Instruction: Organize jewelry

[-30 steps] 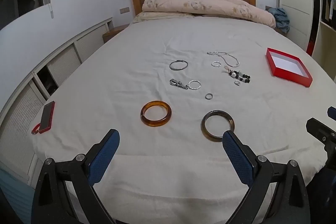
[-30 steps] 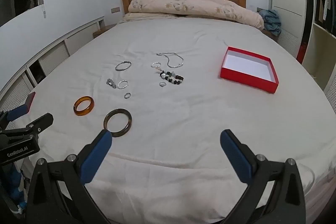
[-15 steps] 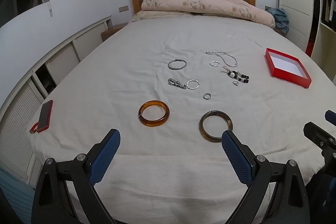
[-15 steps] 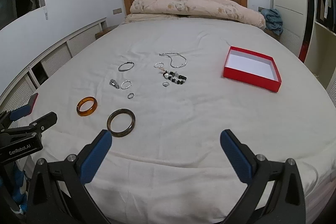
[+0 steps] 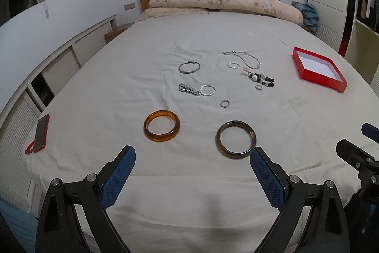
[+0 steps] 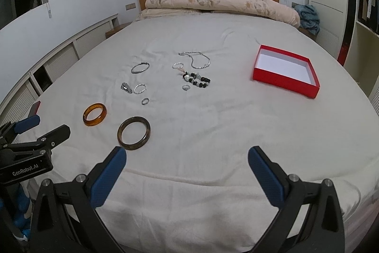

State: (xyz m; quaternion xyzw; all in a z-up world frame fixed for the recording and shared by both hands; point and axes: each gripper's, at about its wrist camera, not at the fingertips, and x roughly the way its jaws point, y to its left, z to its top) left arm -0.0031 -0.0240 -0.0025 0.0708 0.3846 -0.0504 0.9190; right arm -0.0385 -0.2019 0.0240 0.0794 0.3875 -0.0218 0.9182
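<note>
Jewelry lies spread on the white bed. An amber bangle (image 5: 161,125) (image 6: 94,114) and a dark brown bangle (image 5: 236,139) (image 6: 133,133) lie nearest. Farther back are a silver bracelet (image 5: 189,67), a metal clip (image 5: 188,89), small rings (image 5: 224,103), a silver chain necklace (image 5: 246,59) and a black-and-white bead bracelet (image 5: 261,80) (image 6: 196,80). An open red box (image 5: 318,69) (image 6: 285,70) with a white inside sits at the right. My left gripper (image 5: 191,161) is open and empty just short of the bangles. My right gripper (image 6: 187,158) is open and empty over the bed's near edge.
A phone in a red case (image 5: 40,129) lies at the bed's left edge. A pink duvet (image 5: 222,0) is piled at the wooden headboard. White cabinets (image 5: 59,68) run along the left. The left gripper's body shows at the left in the right wrist view (image 6: 26,148).
Both grippers have drifted slightly forward toward the jewelry; the bangles sit a little closer in both views. Nothing was picked up or moved.
</note>
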